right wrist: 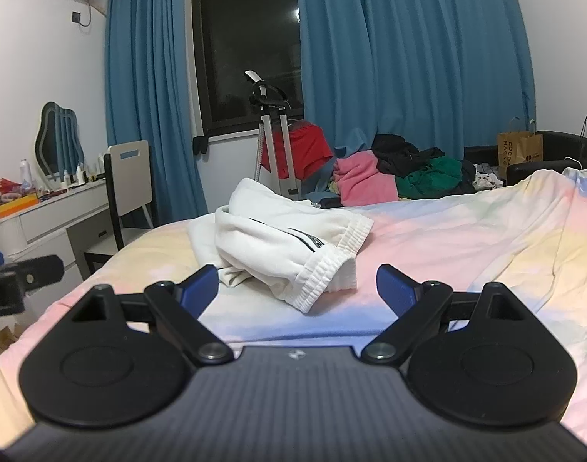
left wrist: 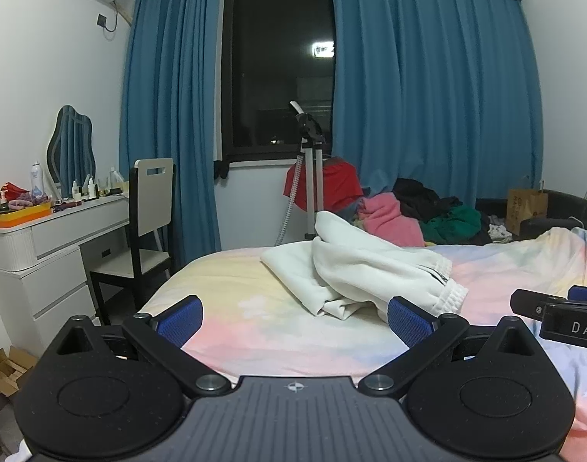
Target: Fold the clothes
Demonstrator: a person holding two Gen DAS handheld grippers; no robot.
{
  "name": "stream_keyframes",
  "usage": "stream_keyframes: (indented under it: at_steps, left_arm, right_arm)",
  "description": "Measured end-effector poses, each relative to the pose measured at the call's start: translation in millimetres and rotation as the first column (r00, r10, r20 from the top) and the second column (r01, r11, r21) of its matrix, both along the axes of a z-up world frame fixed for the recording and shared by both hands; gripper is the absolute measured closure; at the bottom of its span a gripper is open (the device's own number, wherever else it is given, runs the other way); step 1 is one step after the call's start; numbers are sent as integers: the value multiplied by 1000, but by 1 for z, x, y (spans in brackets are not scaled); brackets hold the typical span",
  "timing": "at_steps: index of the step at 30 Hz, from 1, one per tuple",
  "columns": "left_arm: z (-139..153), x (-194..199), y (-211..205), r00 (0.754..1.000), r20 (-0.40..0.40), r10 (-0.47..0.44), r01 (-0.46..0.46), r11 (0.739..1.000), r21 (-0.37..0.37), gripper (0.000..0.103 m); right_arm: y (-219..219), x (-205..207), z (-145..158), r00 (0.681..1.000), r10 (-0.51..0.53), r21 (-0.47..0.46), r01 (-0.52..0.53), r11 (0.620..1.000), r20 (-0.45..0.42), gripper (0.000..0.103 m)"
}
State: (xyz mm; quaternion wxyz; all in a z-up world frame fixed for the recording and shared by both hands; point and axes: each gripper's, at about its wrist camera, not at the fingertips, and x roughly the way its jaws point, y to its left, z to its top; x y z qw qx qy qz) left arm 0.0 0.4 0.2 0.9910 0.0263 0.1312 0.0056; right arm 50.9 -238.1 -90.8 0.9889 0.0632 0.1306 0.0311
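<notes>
Bare bedspread (right wrist: 428, 238) lies between both grippers and the white garment (right wrist: 278, 246); approach unobstructed. Right gripper (right wrist: 297, 288) flanks the left one. Clothes pile (right wrist: 401, 173) and tripod (right wrist: 274, 142) stand beyond bed's far edge.

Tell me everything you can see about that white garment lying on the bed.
The white garment looks like thick, soft fleece, crumpled in a loose heap rather than folded. A ribbed elastic hem faces the cameras, and a dark zipper runs across one panel. It rests on the pastel bedsheet near the bed's far left corner. Neither hand-held gripper touches it; the right one and the left one hover open just before it.
</notes>
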Motion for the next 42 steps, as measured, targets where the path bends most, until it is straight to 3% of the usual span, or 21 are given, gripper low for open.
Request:
stream_keyframes:
  at_steps: [42]
  left_arm:
    - [-6, 4, 0, 1000, 2, 24, -24, 1000, 20, 0]
  right_arm:
    - [10, 0, 1, 1000, 25, -17, -25, 1000, 1, 13]
